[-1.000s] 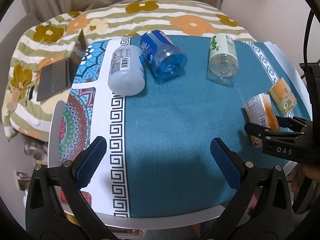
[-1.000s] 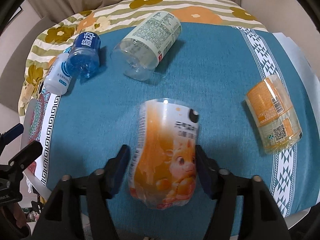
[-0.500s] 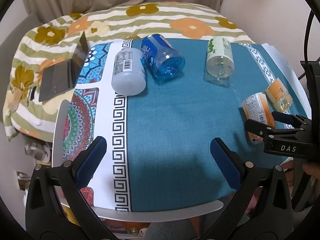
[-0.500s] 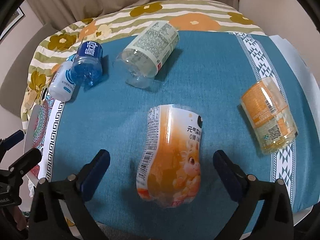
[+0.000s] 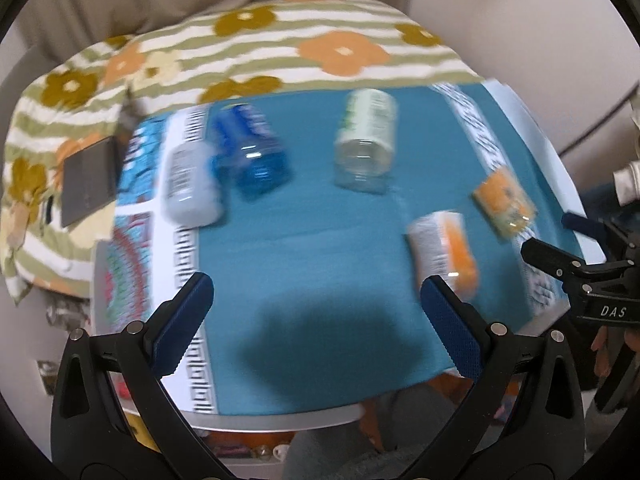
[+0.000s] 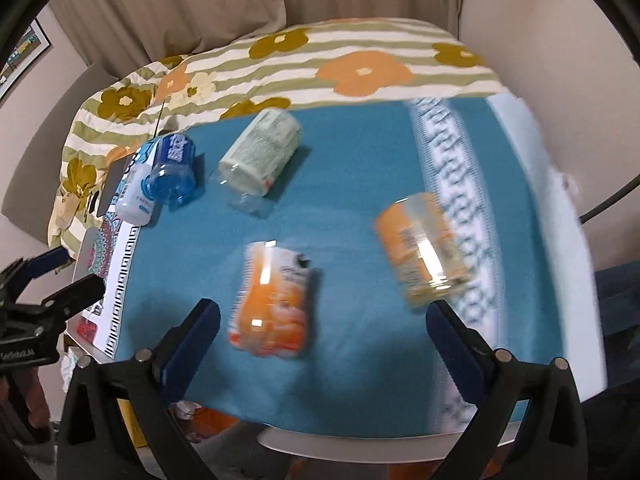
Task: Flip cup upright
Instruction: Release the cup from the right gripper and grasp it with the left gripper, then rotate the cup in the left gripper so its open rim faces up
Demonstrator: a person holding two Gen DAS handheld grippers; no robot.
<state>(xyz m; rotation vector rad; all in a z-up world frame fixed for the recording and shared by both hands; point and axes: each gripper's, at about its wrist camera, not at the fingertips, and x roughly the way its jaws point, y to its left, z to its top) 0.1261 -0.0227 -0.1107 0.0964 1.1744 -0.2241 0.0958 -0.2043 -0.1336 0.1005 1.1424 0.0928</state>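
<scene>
Several cut-bottle cups lie on their sides on the teal tablecloth [image 5: 304, 240]. An orange cartoon-label cup [image 6: 272, 304] [image 5: 444, 252] lies nearest, just ahead of my right gripper [image 6: 320, 320], which is open and empty. A second orange cup [image 6: 420, 248] [image 5: 504, 200] lies to its right. A pale green cup [image 6: 260, 156] [image 5: 364, 140], a blue cup [image 6: 172, 172] [image 5: 252, 156] and a white cup [image 6: 136, 196] [image 5: 188, 188] lie further back. My left gripper [image 5: 316, 312] is open and empty above the table's front.
A flowered quilt [image 5: 280, 52] covers a bed behind the table. A dark laptop [image 5: 86, 180] lies on it at the left. The table's white front edge [image 5: 280, 420] is close below both grippers. Both views are motion-blurred.
My right gripper opened and let go of the orange cartoon-label cup, which still lies on its side. Both grippers have pulled back and up from the table.
</scene>
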